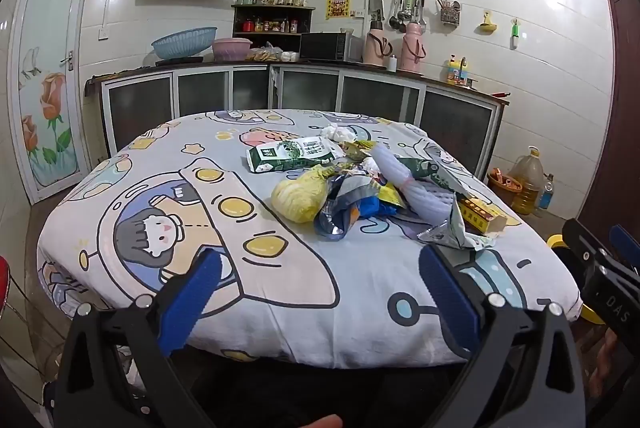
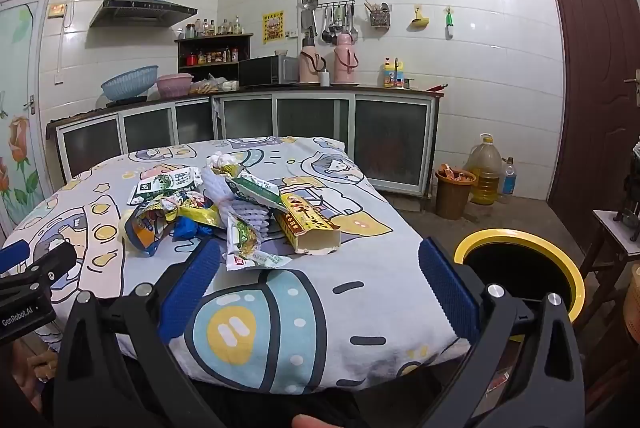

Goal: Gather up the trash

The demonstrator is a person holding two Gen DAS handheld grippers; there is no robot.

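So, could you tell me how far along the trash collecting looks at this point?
Nothing looks collected yet. The left gripper and right gripper are both open and empty, short of the pile. The yellow carton, green-and-white packet, yellow bag and the other wrappers lie on the table. The yellow-rimmed bin stands beside it; its inside looks dark.

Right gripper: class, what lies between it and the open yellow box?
In the right wrist view, only bare cartoon-print tablecloth separates the right gripper from the yellow box.

Both wrist cams sit low at table [image 1: 280, 292] near edge, facing kitchen counter [image 2: 280, 90]. Left cam sits further left. Shared: trash pile [image 1: 360, 184], tablecloth, back wall.
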